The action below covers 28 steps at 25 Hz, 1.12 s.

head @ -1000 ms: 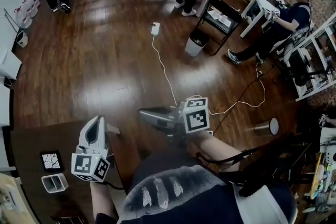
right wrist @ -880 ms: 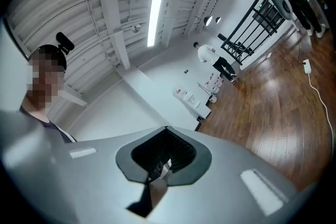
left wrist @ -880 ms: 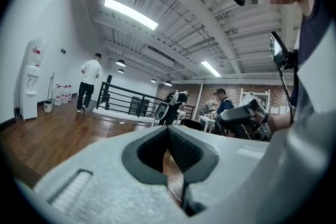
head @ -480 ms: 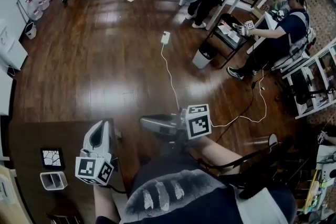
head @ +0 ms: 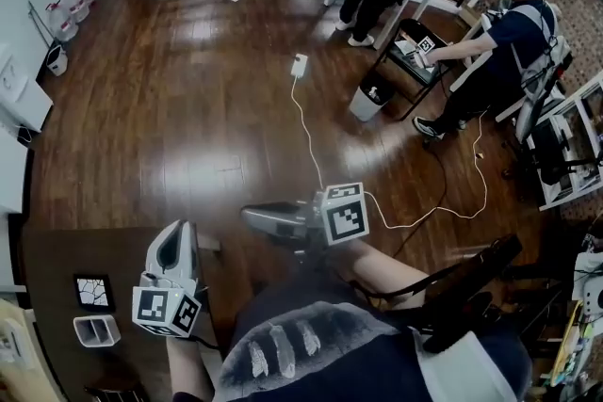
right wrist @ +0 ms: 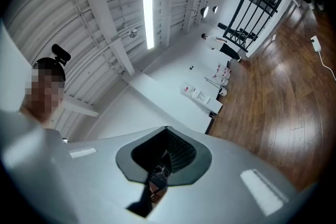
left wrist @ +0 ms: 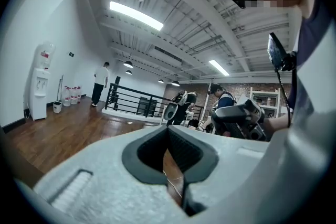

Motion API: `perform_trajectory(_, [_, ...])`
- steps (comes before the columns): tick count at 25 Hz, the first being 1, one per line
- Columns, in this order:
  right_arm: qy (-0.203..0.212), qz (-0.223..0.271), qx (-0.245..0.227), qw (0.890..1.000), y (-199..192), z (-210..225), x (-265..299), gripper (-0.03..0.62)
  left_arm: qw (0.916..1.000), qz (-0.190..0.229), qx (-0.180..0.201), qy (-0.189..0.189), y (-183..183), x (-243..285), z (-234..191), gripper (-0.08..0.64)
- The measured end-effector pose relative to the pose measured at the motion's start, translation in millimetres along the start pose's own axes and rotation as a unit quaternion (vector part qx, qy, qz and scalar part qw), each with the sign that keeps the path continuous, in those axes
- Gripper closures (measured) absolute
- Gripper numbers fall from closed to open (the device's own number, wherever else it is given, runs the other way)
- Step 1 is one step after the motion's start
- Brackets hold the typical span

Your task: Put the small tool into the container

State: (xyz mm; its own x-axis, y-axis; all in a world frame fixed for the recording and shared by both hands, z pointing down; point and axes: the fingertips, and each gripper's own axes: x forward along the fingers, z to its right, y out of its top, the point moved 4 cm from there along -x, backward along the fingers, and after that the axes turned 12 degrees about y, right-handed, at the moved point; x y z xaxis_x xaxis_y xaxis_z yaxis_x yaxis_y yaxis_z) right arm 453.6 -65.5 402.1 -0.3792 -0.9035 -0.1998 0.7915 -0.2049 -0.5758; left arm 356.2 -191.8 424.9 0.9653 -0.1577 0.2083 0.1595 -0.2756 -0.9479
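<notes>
Reaching in from the lower right of the head view, the bare right forearm [head: 388, 272] carries the right gripper [head: 249, 214] pointing leftward and about level above the wooden floor [head: 188, 108], just off the corner of the dark table [head: 52, 249]. That gripper's own view is tilted hard, with floor on one side and ceiling on the other, so the wrist is rolled over. Its jaws meet at the tips, and the dark bit seen through the slot behind them is too small to name. The left gripper [head: 181, 229] is held close to the body over the table's right edge, pointing away and a touch downward, its jaws closed on each other. The white container [head: 97, 329] sits on the table just left of that gripper's marker cube [head: 165, 309], beside a black square with a white crackle pattern [head: 93, 290]. The small tool cannot be made out in any view.
</notes>
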Motion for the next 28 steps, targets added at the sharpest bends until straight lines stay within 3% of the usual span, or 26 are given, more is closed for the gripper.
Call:
perform_trajectory(10, [0.038,0.061,0.053,0.996,66,45,-72,0.592,0.9981,-0.039,0.043,0.021,11,74,50,0.561])
perform_trajectory(18, [0.088,0.070,0.079,0.991,120,66,-121,0.592,0.9937,-0.060,0.071,0.062,26,121,97,0.561])
perform_trajectory(24, [0.154,0.049,0.050,0.986,149,61,-129,0.592,0.9825,-0.049,0.088,0.156,38,134,103,0.561])
perform_trajectory(28, [0.174,0.010,0.042,0.984,154,63,-113,0.592,0.9769,-0.050,0.079,0.192,38,123,100,0.561])
